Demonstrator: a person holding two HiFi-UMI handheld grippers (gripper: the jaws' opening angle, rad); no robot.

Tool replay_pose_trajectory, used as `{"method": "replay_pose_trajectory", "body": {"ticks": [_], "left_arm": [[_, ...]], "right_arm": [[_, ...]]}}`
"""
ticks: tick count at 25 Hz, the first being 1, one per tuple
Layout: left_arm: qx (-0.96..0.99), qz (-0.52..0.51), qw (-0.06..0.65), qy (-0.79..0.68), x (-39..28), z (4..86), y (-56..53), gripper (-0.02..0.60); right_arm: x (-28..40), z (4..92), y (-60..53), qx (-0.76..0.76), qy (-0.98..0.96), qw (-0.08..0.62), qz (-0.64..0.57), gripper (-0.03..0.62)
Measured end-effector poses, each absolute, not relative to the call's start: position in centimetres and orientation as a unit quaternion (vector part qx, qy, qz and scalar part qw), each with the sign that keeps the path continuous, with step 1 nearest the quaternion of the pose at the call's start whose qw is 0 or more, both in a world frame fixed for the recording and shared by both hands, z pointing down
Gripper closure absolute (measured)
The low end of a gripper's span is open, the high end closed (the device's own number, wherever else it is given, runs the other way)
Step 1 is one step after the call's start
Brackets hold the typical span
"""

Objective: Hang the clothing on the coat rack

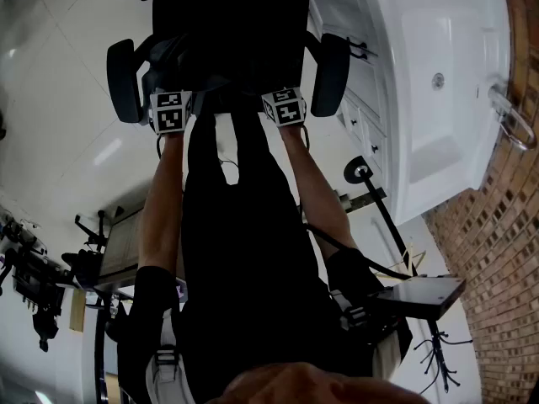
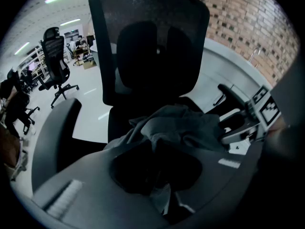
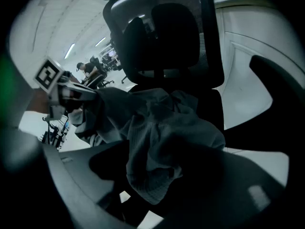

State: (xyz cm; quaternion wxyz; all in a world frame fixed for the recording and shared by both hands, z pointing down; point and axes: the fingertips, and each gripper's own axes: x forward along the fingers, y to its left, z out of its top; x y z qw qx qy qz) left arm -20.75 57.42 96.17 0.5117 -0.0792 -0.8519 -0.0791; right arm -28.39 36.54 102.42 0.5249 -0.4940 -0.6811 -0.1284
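the clothing (image 2: pixel 183 124), a soft grey garment, lies bunched in a heap on the seat of a black office chair (image 2: pixel 143 42) with a mesh back. it sits at the front of the seat, just below the backrest, with folds spilling toward the near edge.

the left hand-held gripper (image 2: pixel 162 197) reaches in from the near side. its jaws are drawn in on a fold of the grey cloth that drops down between them, so it has hold of the garment's near edge. the right hand-held gripper (image 3: pixel 145 187) comes in just beside it on the right. a thick wad of ribbed cloth hangs between its jaws, which are likewise closed in on it. each gripper shows in the other's view, both at the pile and close together.

in the head view both forearms stretch out toward the chair, and the marker cubes (image 1: pixel 171 110) sit side by side between the two armrests (image 1: pixel 126 78). the cloth itself is too dark to pick out there.

a white curved worktop (image 1: pixel 438 99) stands right of the chair, with a brick wall (image 2: pixel 248 27) beyond it. far to the left, on the pale floor (image 2: pixel 90 94), stands another black office chair (image 2: pixel 56 63).
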Motion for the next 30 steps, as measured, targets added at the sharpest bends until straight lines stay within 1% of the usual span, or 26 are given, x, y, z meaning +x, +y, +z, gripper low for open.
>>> {"method": "replay_pose_trajectory", "body": {"ticks": [4, 7, 10, 12, 15, 18, 20, 21, 22, 23, 26, 30], "left_arm": [[-0.064, -0.072, 0.415, -0.905, -20.7, 89.3, 54.9, 0.545], [-0.044, -0.059, 0.371, -0.926, -19.2, 84.7, 53.4, 0.546], [-0.032, -0.053, 0.348, -0.936, -17.3, 81.4, 52.5, 0.546], [-0.029, -0.052, 0.339, -0.939, -16.3, 80.0, 52.2, 0.546], [-0.023, -0.047, 0.334, -0.941, -15.6, 78.7, 52.0, 0.546], [-0.006, -0.032, 0.326, -0.945, -15.4, 77.3, 51.4, 0.546], [0.005, -0.024, 0.318, -0.948, -15.4, 76.1, 51.0, 0.546], [0.009, -0.02, 0.314, -0.949, -15.4, 75.5, 50.8, 0.546], [0.011, -0.017, 0.311, -0.95, -15.3, 74.9, 50.7, 0.546], [0.01, -0.014, 0.307, -0.952, -15.2, 74.1, 50.7, 0.546], [-0.008, -0.016, 0.286, -0.958, -15.0, 71.1, 52.1, 0.546], [-0.037, -0.04, 0.228, -0.972, -14.9, 63.9, 54.9, 0.546]], "right_arm": [[-29.2, 101.9, 36.6, -0.5, -0.679, 0.516, -0.15, 0.27], [-28.9, 99.3, 36.9, -0.519, -0.678, 0.501, -0.142, 0.255], [-29.0, 97.4, 36.6, -0.529, -0.677, 0.493, -0.138, 0.255], [-28.4, 97.4, 36.4, -0.537, -0.663, 0.501, -0.148, 0.255], [-25.9, 98.6, 36.6, -0.567, -0.615, 0.511, -0.197, 0.253], [-24.8, 100.2, 37.1, -0.588, -0.588, 0.49, -0.263, 0.253], [-24.6, 100.9, 37.9, -0.603, -0.577, 0.475, -0.279, 0.262], [-24.6, 100.5, 38.3, -0.611, -0.576, 0.466, -0.277, 0.372], [-24.7, 99.5, 38.5, -0.617, -0.582, 0.457, -0.269, 0.54], [-25.0, 97.9, 38.6, -0.617, -0.594, 0.447, -0.258, 0.576], [-26.8, 90.8, 37.7, -0.596, -0.659, 0.405, -0.216, 0.577], [-29.2, 76.2, 35.6, -0.574, -0.753, 0.296, -0.123, 0.579]]}}
